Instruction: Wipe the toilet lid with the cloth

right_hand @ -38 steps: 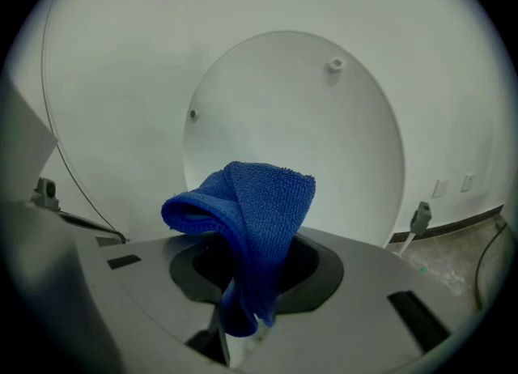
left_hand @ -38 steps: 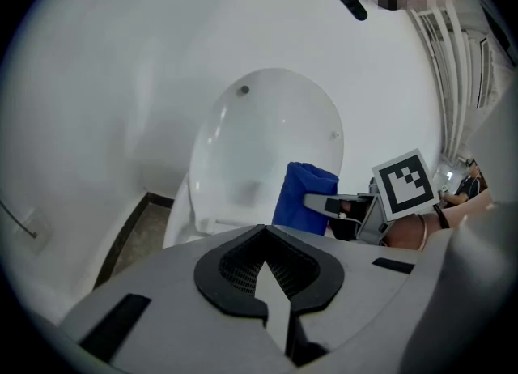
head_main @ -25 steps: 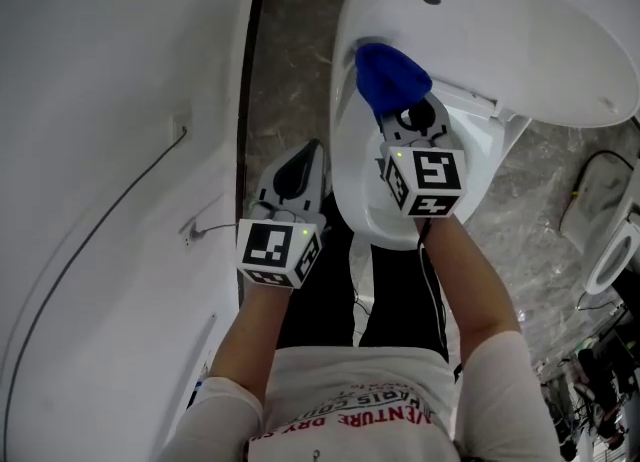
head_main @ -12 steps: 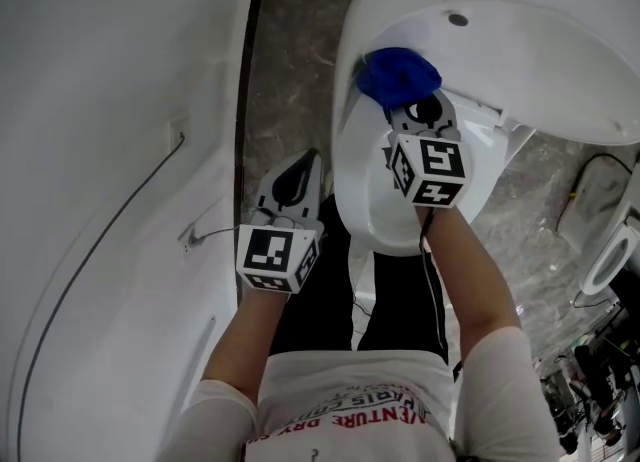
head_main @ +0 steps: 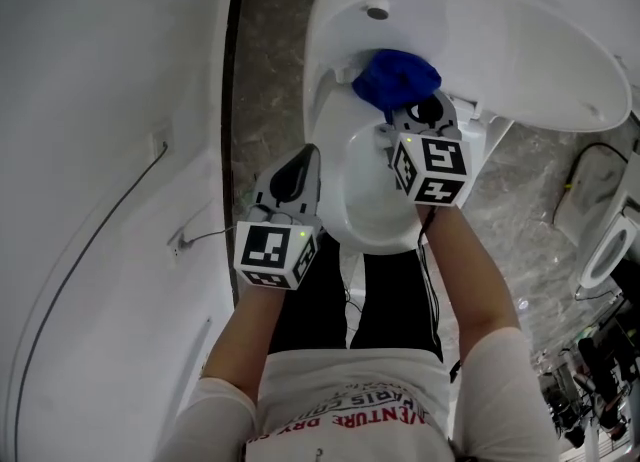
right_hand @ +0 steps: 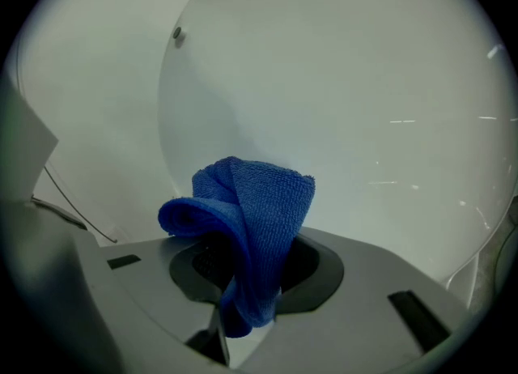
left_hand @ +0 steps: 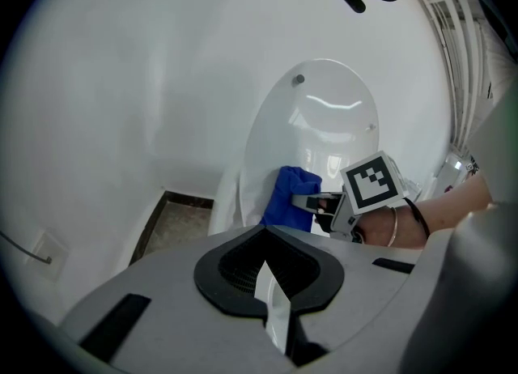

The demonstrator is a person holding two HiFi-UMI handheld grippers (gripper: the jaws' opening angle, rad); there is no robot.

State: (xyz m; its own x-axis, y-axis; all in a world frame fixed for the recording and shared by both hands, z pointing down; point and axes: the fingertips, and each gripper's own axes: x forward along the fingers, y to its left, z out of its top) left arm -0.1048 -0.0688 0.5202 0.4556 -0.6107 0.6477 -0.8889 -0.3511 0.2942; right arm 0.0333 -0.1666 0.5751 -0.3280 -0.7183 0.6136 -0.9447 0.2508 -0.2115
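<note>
1. Head view gives us the right gripper [head_main: 408, 113] raised to the upright toilet lid [head_main: 520, 40], its jaws clamped on a bunched blue cloth [head_main: 396, 78].
2. We see the cloth lying against the lid's inner face, low down near the hinge end and just above the bowl [head_main: 370, 200].
3. From the right gripper view, we find the cloth's folds rising out from between the jaws in a rounded wad. A short tail hangs below the pinch, and the white lid fills everything behind.
4. We find the left gripper [head_main: 288, 178] lower down, at the bowl's left edge and well apart from the cloth.
5. In the left gripper view its jaws are drawn almost together, with only a thin sliver between them, and they hold nothing.
6. That same view looks across to the lid, where we see the cloth sitting at its lower left part with the right gripper behind it.
7. We see a strip of mottled stone floor [head_main: 268, 60] between the white wall [head_main: 110, 90] and the toilet.
</note>
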